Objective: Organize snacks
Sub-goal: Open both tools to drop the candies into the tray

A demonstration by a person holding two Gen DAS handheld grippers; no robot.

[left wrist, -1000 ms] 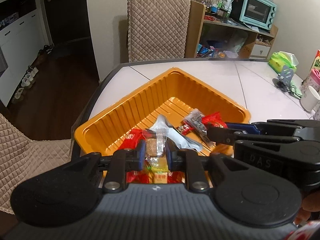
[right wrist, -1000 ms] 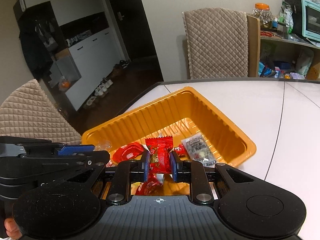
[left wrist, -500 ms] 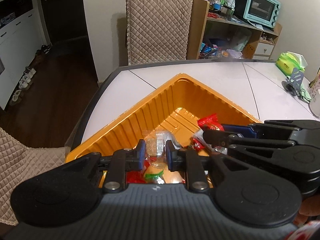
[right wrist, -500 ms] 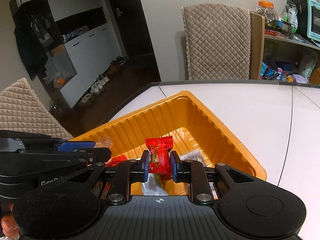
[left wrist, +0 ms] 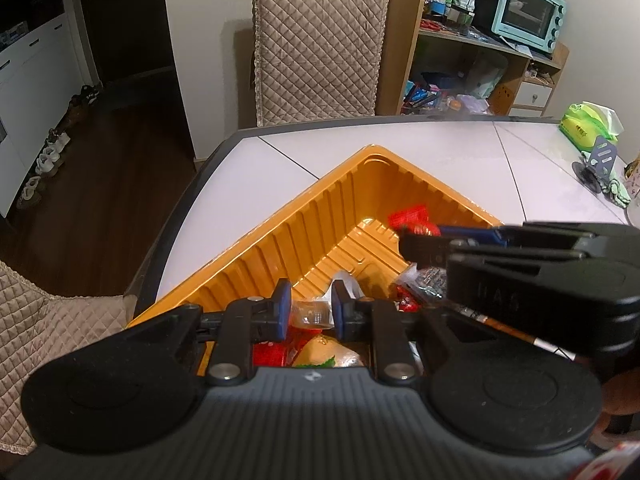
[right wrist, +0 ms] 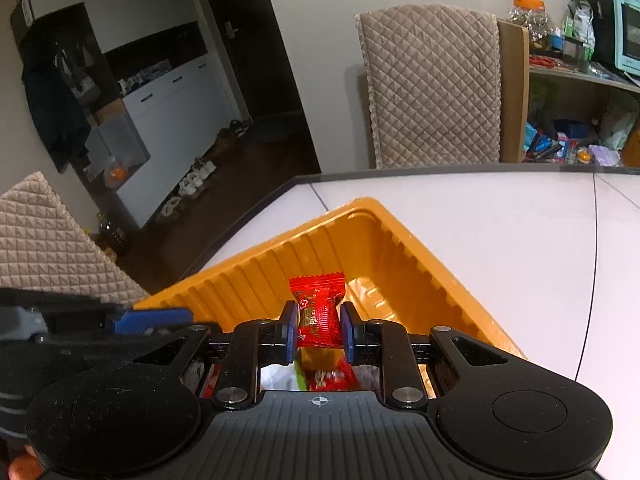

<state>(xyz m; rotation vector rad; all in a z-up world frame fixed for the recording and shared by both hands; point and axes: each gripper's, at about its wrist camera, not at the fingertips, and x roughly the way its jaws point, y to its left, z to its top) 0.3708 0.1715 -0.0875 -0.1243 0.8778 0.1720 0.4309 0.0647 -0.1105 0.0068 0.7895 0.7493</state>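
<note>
A red candy (right wrist: 318,312) is standing upright between the blue pads of the right claw (right wrist: 319,330), which is pinching it tight over the orange tray (right wrist: 404,248). The left claw (left wrist: 307,312) is clamping a clear-wrapped sweet (left wrist: 310,314) the same way, also above the tray, its pads pressing on the wrapper from both sides. Both claws are pointing down into the tray from its near corner, the right one reaching across from the right edge of the left view, the left one showing at the left edge of the right view. Below them, more snacks are lying loose on the ribbed tray floor: red wrappers (left wrist: 410,302), a silver packet (left wrist: 346,284) and a dark printed pack (left wrist: 430,278), partly hidden by the claws. The tray is sitting near the corner of a white desk (left wrist: 400,148) with a dark rim. A green pack (left wrist: 586,126) is resting far off on the desk. Beyond the desk a quilted chair (left wrist: 318,40) is standing against the wall, beside a crowded shelf (left wrist: 472,76) carrying a mint-green oven (left wrist: 528,12).
</note>
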